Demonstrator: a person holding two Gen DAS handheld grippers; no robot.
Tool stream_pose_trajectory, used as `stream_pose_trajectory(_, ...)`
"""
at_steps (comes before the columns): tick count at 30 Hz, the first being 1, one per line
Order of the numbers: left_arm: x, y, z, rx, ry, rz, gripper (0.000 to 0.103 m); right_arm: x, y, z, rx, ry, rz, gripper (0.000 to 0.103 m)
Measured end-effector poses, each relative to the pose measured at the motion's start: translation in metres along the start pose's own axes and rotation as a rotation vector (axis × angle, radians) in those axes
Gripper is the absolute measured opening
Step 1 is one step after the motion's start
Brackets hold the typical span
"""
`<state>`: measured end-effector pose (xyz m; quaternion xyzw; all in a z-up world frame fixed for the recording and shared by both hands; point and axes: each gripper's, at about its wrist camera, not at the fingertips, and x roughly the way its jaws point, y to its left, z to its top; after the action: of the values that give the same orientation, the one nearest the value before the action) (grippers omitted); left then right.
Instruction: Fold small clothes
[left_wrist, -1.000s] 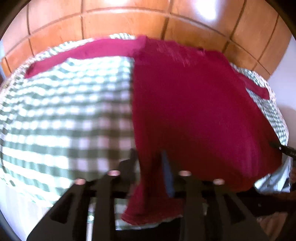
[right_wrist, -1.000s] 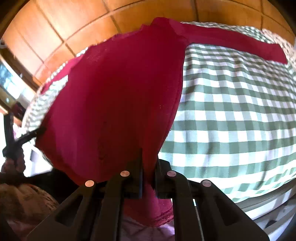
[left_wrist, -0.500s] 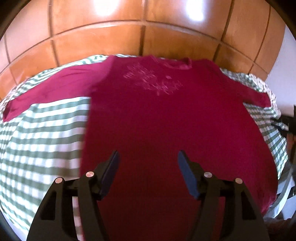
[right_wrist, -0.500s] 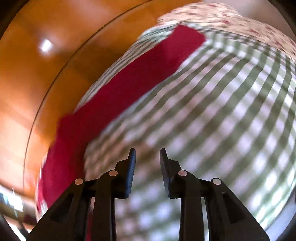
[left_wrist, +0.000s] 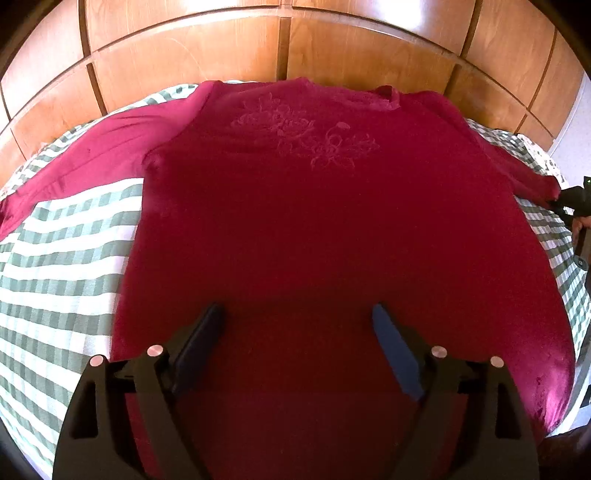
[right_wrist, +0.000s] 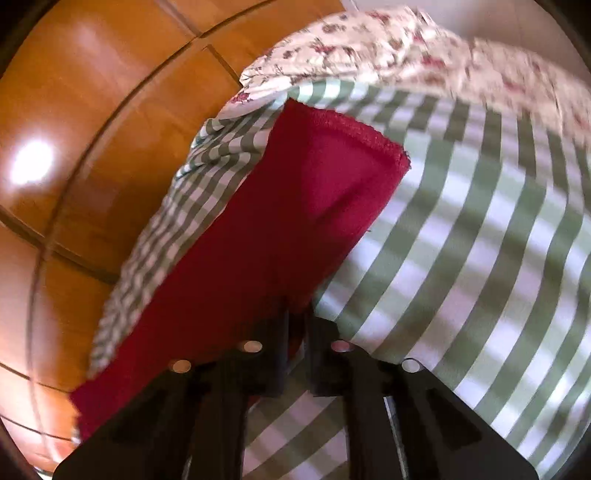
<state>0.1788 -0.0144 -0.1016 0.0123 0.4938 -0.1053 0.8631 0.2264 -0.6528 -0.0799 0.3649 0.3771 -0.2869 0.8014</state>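
1. Left gripper sits low centre in the left wrist view. Its jaws are spread wide and opening, nothing pinched between them, just the hem end of the shirt lying underneath.
2. Right gripper is low centre in its own view, jaws pressed together on the edge of the right sleeve. You can see red fabric running right into the gap.
3. The thing being folded is a dark red long-sleeved shirt, spread flat, print side up, on a green-and-white checked bedcover. It fills the middle of the left view, collar toward the top of the frame by the wooden headboard.
4. Key relation: the held sleeve's long axis runs from lower left up to its cuff at upper centre of the right view, away from the jaws, so the pinch is partway along, not at the cuff.
5. In the left view that same sleeve ends at the far right edge, where the other tool shows up dark. So the right hand is clearly the nearer one for that sleeve.
6. My guess: next comes pulling the sleeve in across the shirt body, toward frame left in the left view.
7. The left sleeve lies stretched toward the upper left, untouched.
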Motion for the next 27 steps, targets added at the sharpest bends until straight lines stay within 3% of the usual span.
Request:
stream_pose_trajectory(6,0.001,0.006,0.0,-0.008,-0.004,-0.011,0.087,-0.016,-0.014,-0.002,-0.01,-0.038,-0.11,0.005)
stream_pose_trajectory(10,-0.002,0.011,0.0,-0.017,-0.012,-0.04,0.087,-0.05,0.011,-0.012,-0.078,-0.11,-0.139,0.005)
stream_pose_trajectory(14,-0.009,0.016,-0.001,-0.029,-0.029,-0.075,0.087,-0.095,0.072,-0.032,-0.276,-0.168,0.011,0.005)
stream_pose_trajectory(19,-0.018,0.029,-0.002,-0.088,-0.052,-0.124,0.087,-0.125,0.163,-0.08,-0.507,-0.149,0.198,0.005)
stream_pose_trajectory(24,-0.029,0.042,0.002,-0.129,-0.079,-0.168,0.087,-0.137,0.269,-0.169,-0.739,-0.048,0.429,0.005)
stream_pose_trajectory(27,-0.035,0.049,0.009,-0.15,-0.096,-0.197,0.087,-0.138,0.314,-0.226,-0.869,0.068,0.565,0.007)
